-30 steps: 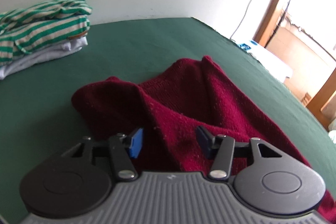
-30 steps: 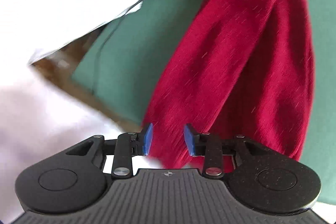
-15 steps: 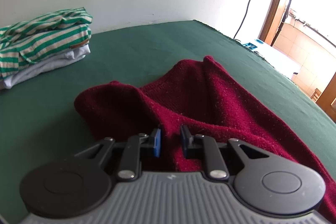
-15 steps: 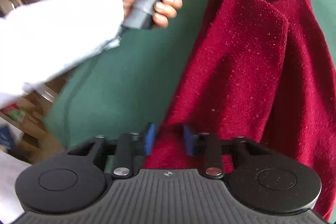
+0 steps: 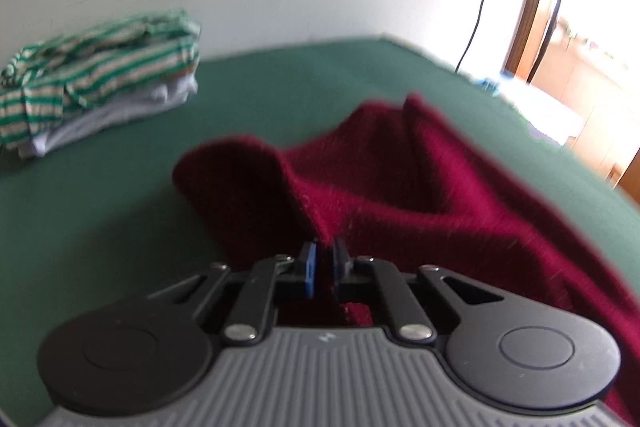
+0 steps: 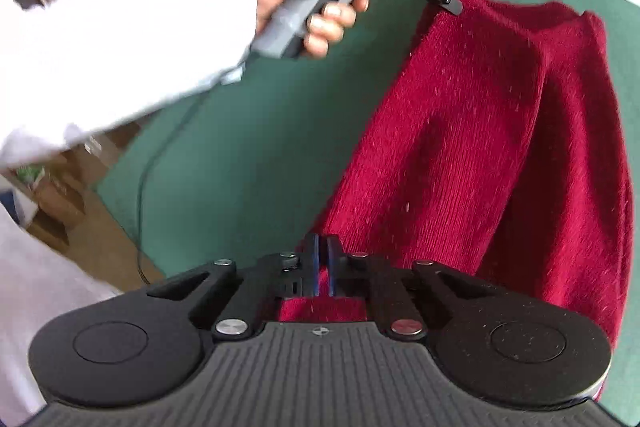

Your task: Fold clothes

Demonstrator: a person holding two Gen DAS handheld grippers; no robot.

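On green felt, ribbed maroon knit (image 6: 500, 131)

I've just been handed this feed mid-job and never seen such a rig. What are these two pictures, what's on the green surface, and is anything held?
There is no robot: a person holds one hand-held gripper in each hand, each with a fisheye camera looking along its fingers. One picture is from the left hand-held gripper, the other from the right hand-held gripper, which also shows the person's left hand. On the green table lies a dark red sweater; behind it sits a stack of folded clothes. Both grippers are shut on the sweater's edge.
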